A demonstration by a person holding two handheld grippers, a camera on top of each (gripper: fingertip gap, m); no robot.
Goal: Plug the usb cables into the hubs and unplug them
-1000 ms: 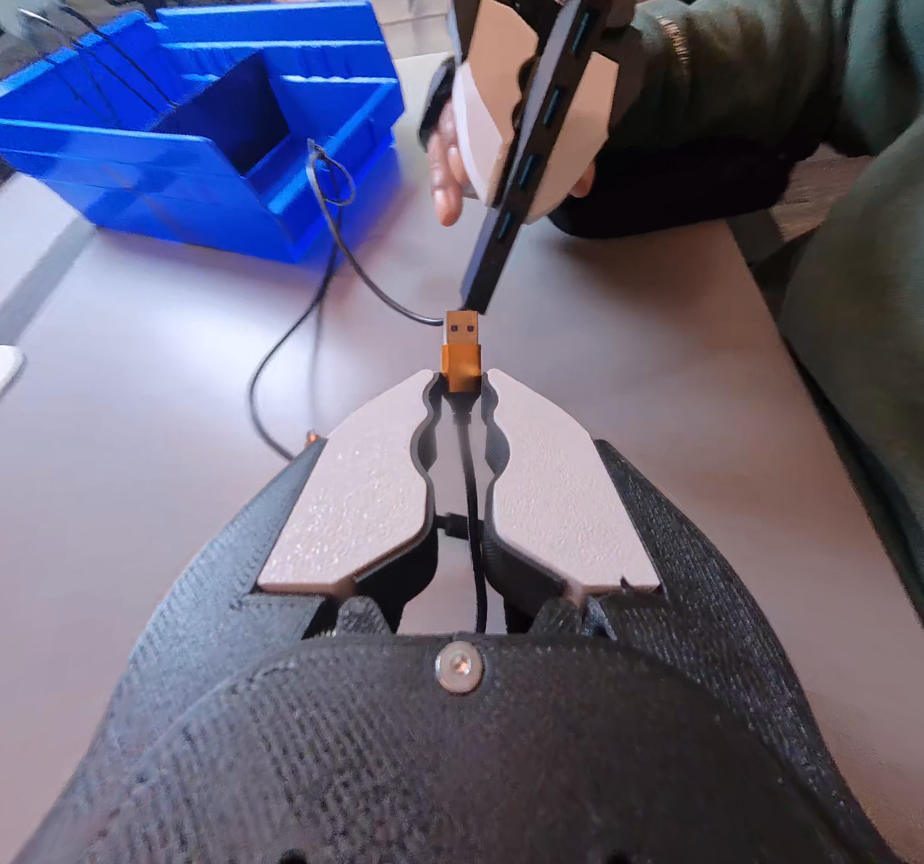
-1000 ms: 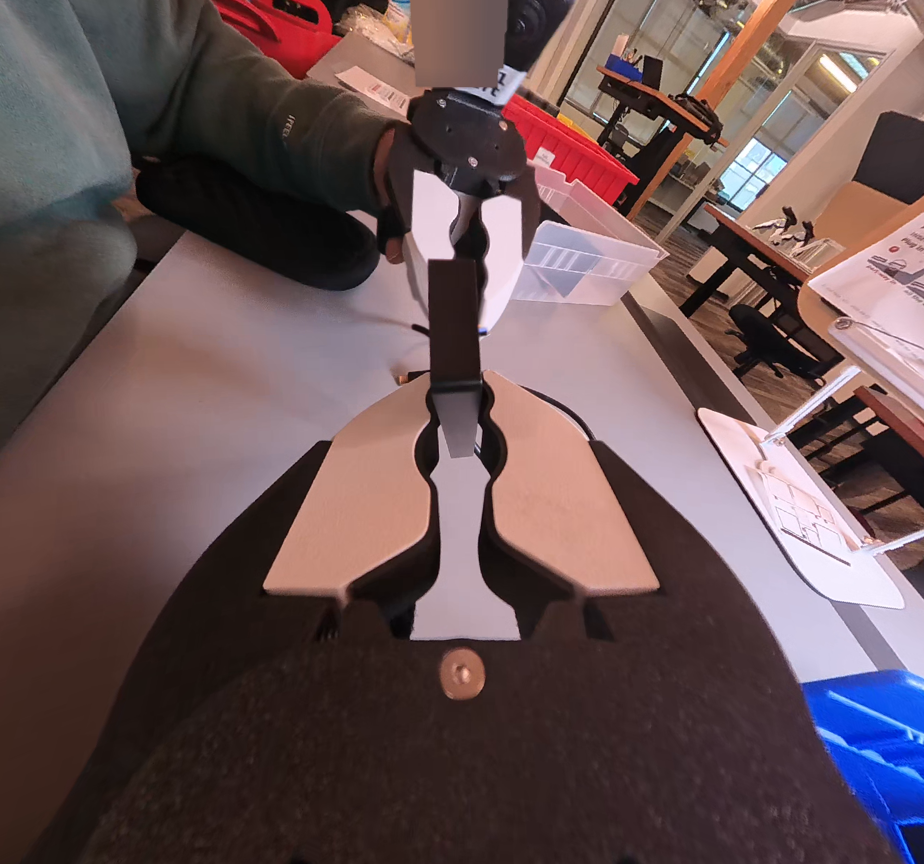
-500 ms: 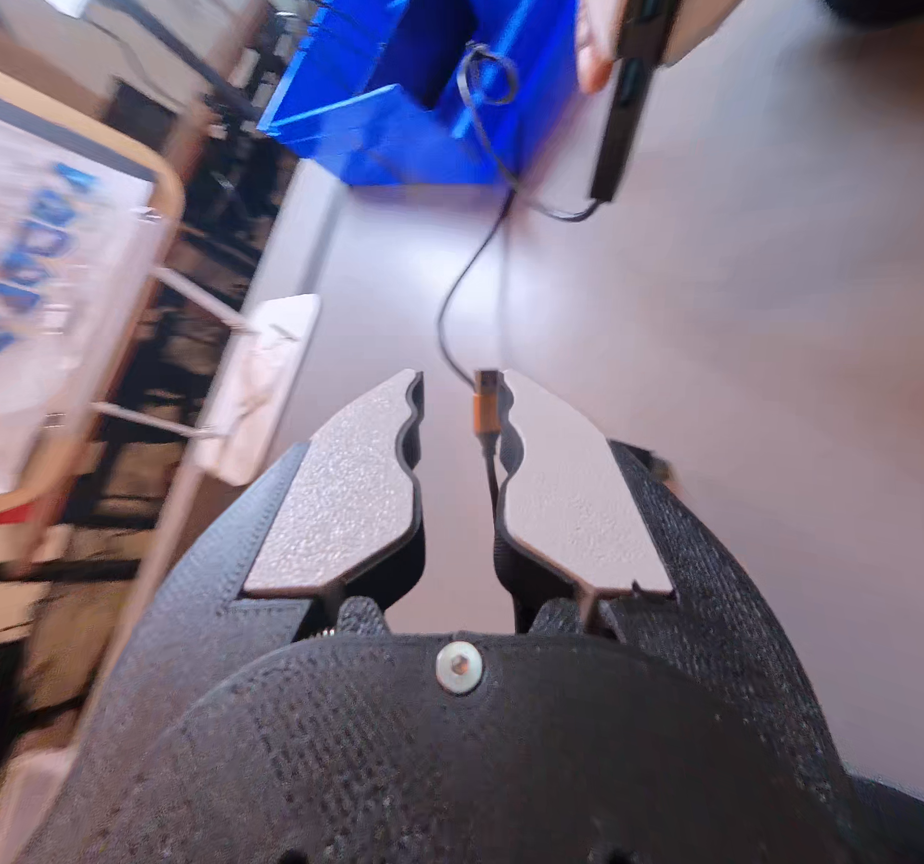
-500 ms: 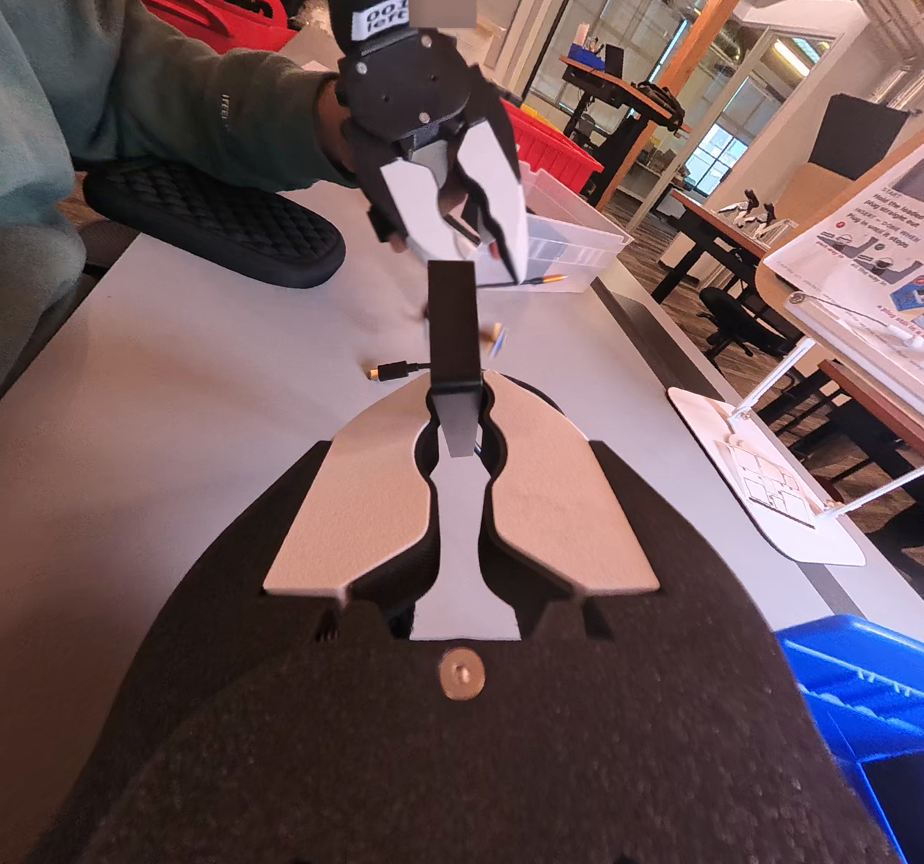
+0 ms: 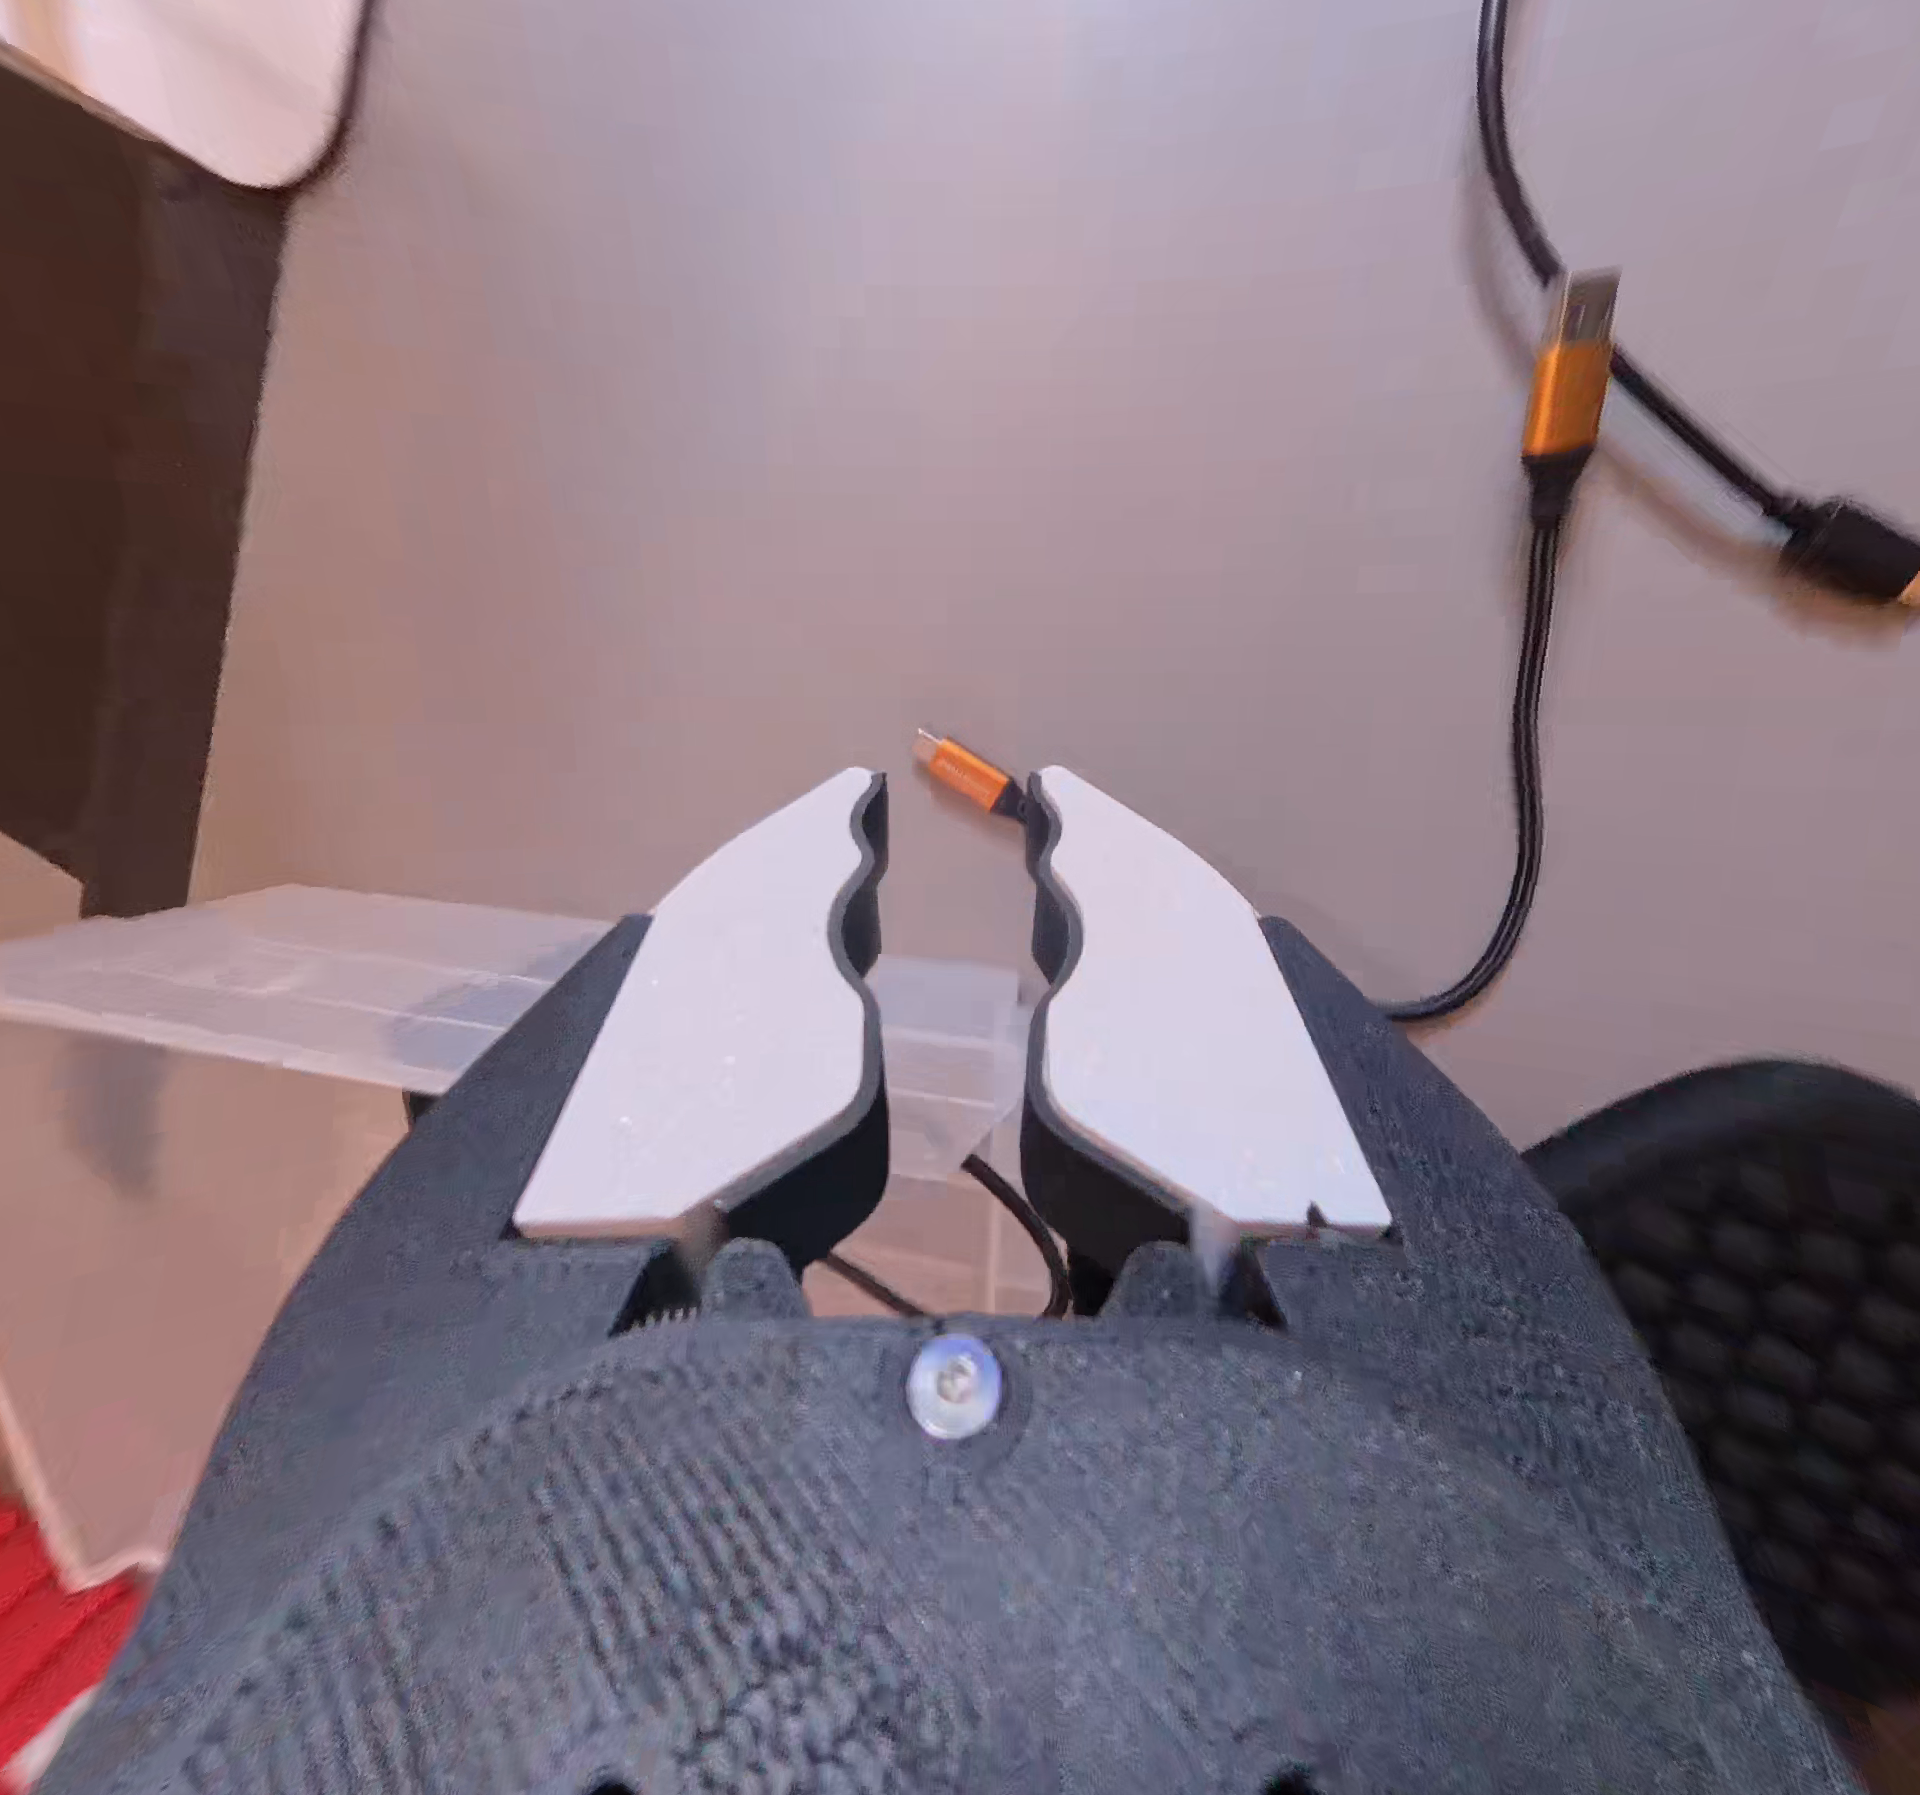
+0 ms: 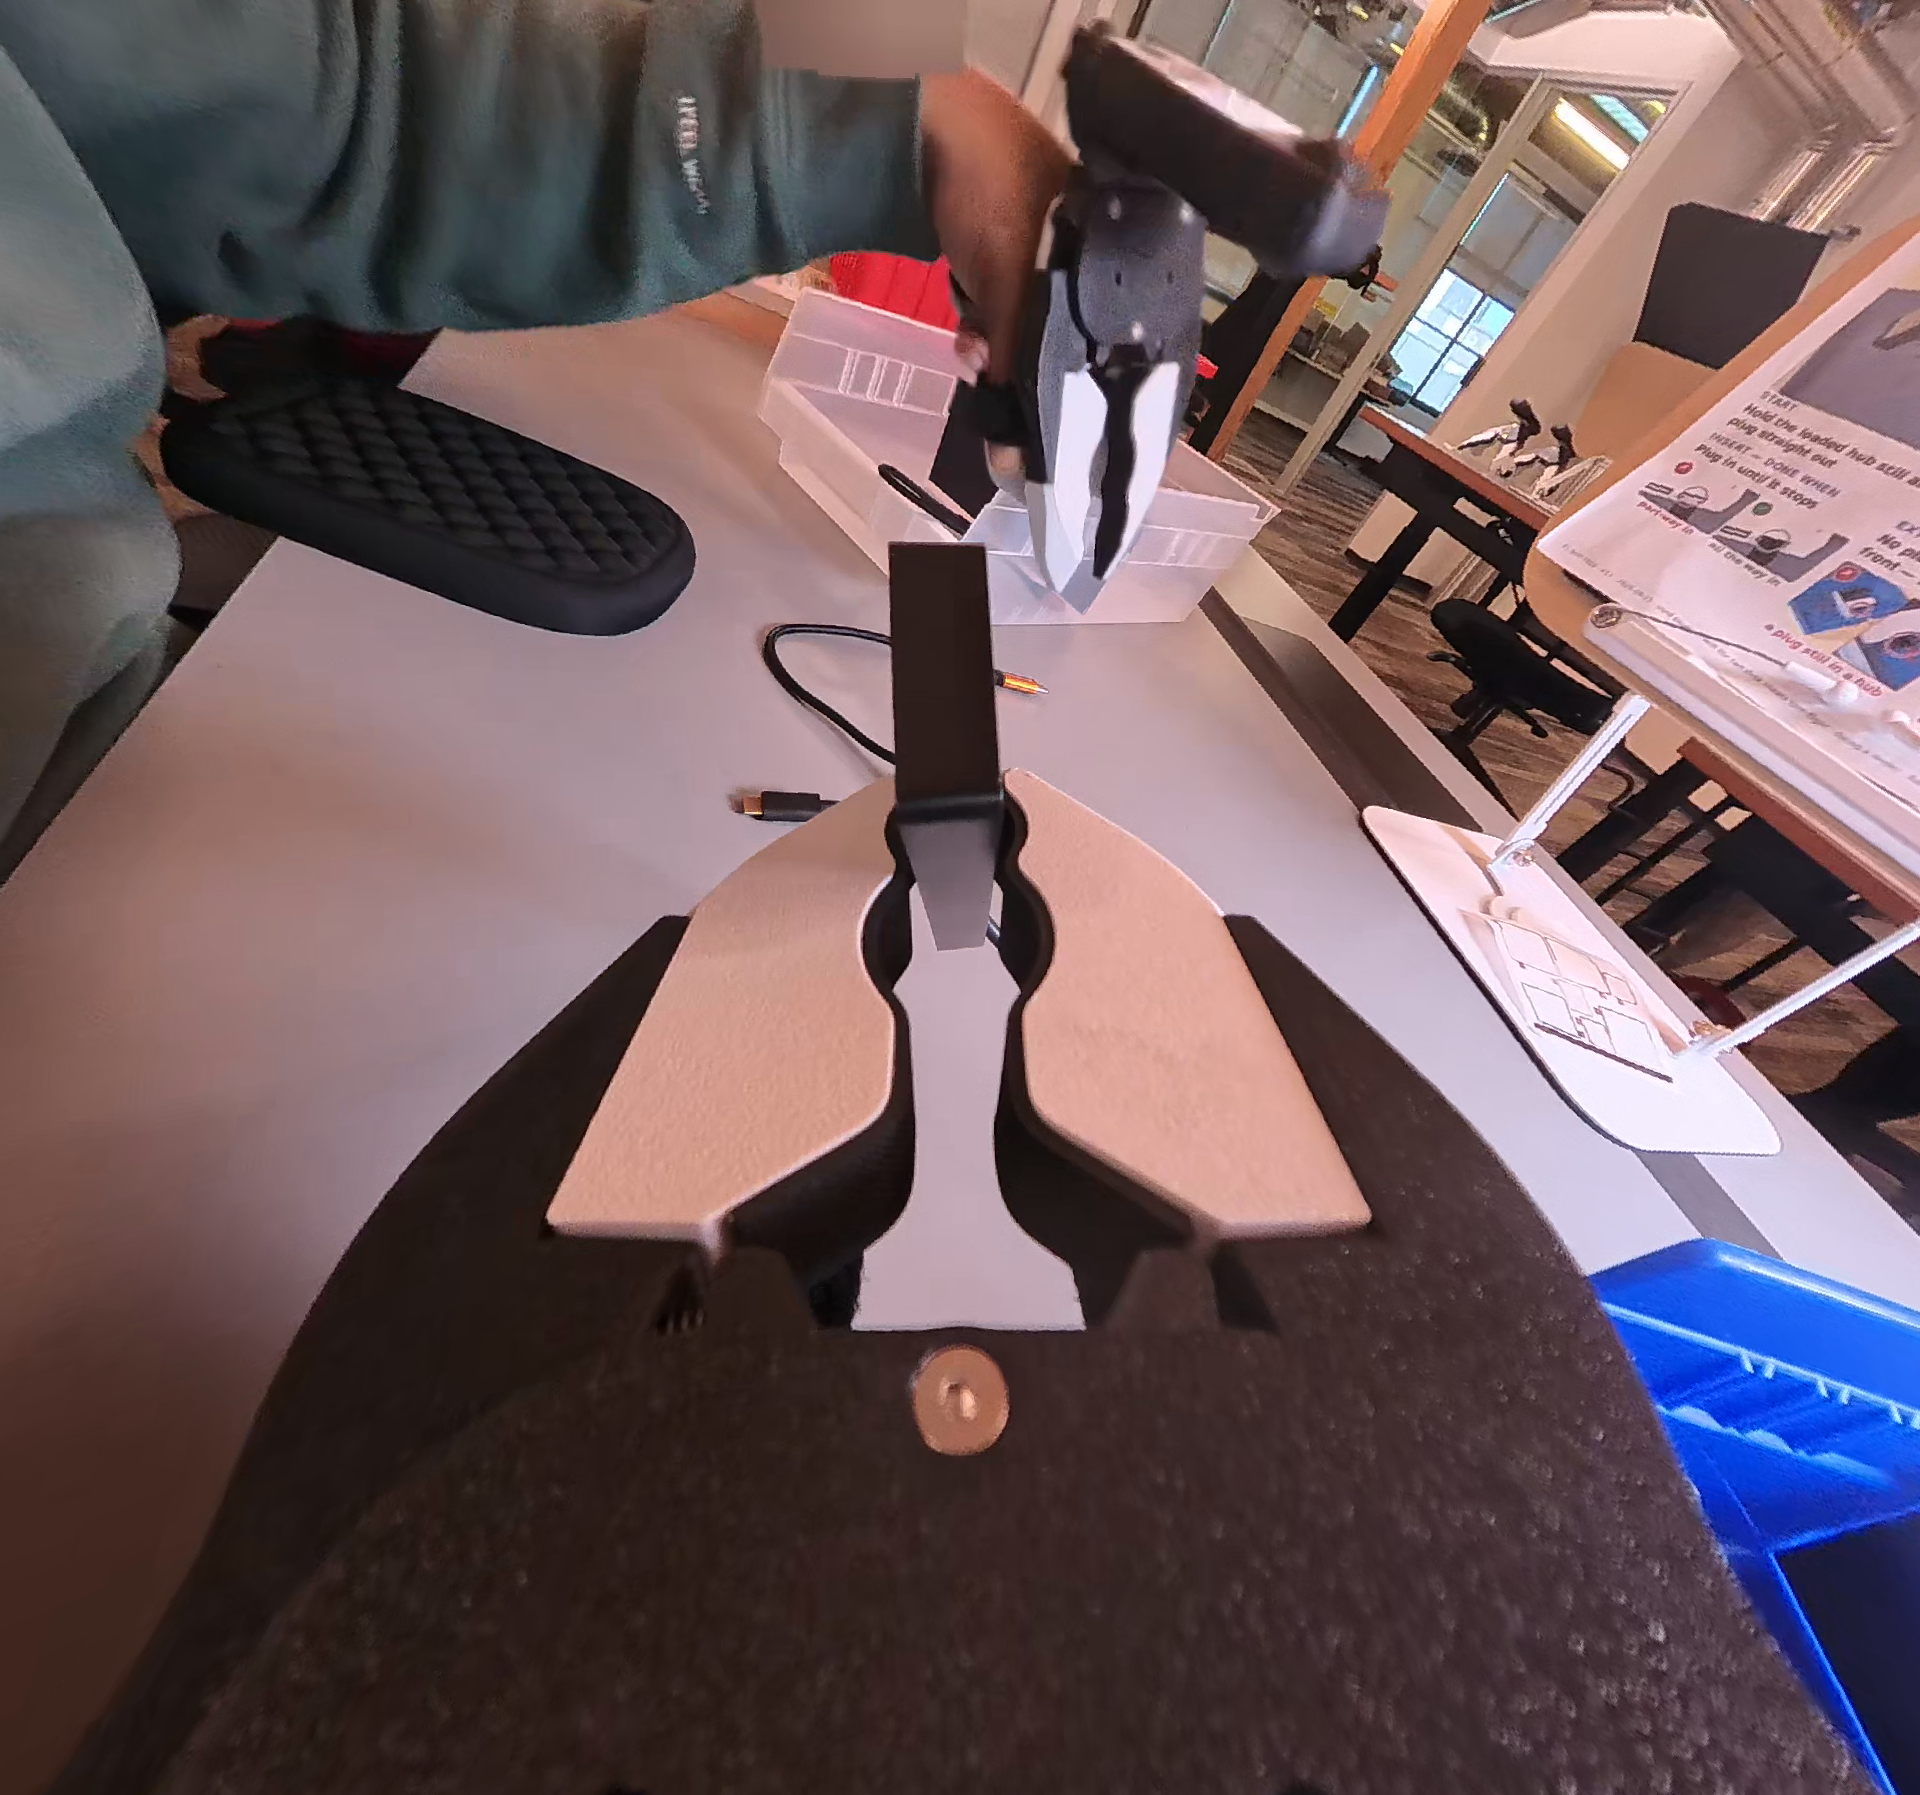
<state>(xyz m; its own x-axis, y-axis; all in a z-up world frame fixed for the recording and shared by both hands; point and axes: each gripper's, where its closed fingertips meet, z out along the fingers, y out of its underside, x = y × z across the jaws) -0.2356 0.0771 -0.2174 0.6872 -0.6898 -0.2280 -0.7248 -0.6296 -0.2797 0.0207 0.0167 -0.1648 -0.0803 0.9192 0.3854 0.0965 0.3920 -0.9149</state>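
Grey table point(image 6: 436, 914) with wide bare surface between the grippers; hub held up, cables lying loose.
The clear bin point(image 6: 1174, 540) sits at the far edge, the blue bin point(image 6: 1787, 1413) at the near right edge. The right gripper point(image 6: 948, 836) clamps the black hub point(image 6: 938, 675) upright. The left gripper point(image 5: 956, 795), fingers parted and empty, hangs above the clear bin's rim; the black cable point(image 5: 1527, 706) with its orange plug point(image 5: 1567, 374) lies on the table.

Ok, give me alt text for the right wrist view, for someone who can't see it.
The right gripper clamps a black USB hub upright above a grey table. Beyond it the left gripper, jaws open and empty, hangs over a clear plastic bin, with a black cable loose on the table.
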